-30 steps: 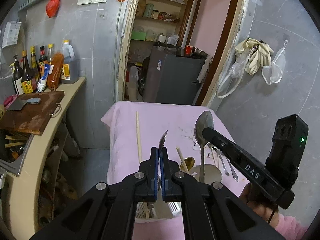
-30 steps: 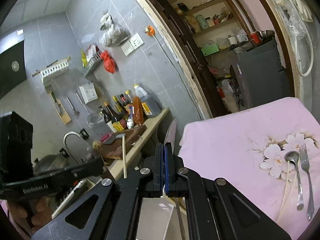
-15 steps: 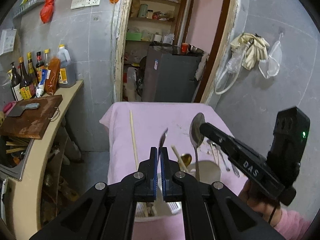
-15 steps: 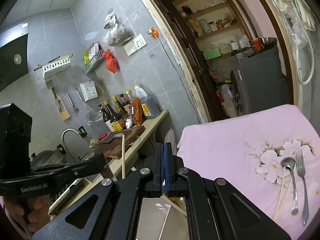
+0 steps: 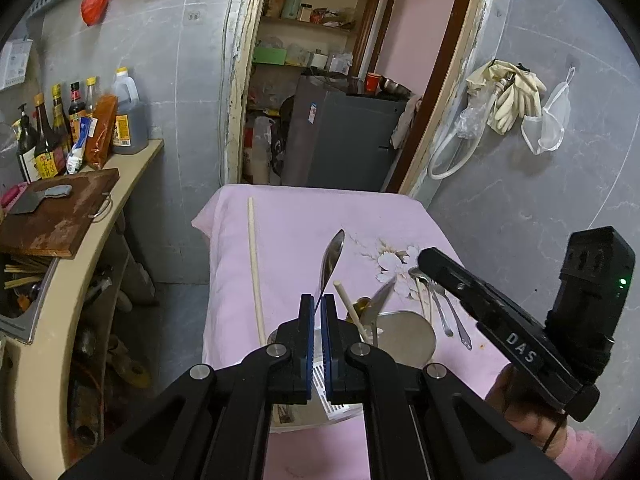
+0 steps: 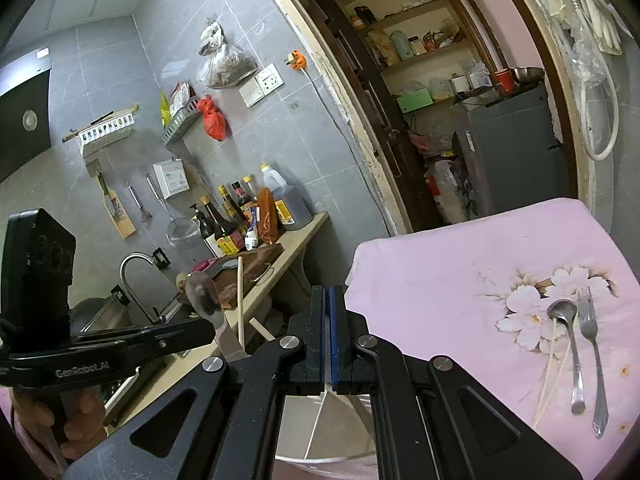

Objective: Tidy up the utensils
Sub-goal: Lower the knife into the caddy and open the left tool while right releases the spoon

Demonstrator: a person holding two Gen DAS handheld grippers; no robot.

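Grey tiled walls (image 5: 180, 80) close in the room, with an open doorway (image 5: 320, 80) at the far side showing shelves and a grey cabinet (image 5: 344, 140). A beige counter (image 5: 132, 168) runs along the left, carrying bottles (image 5: 60, 128) and a cutting board (image 5: 56, 212) with a cleaver on it. The surface (image 5: 304, 220) wears a pink cloth with a flower print near its right edge. A white holder (image 5: 344, 400) stands at the near edge of the surface, with a round lid (image 5: 404, 340) and chopstick ends poking up by it. One chopstick (image 5: 255, 264) stands along the left edge. A spoon (image 6: 568, 344) and fork (image 6: 592, 356) lie side by side on the flower print, touching thin chopsticks. The left gripper (image 5: 316, 320) has its fingers pressed onto the handle of a spoon blade (image 5: 332, 258) rising above the holder. The right gripper (image 6: 330, 320) has fingers closed together; whether they pinch anything I cannot tell.
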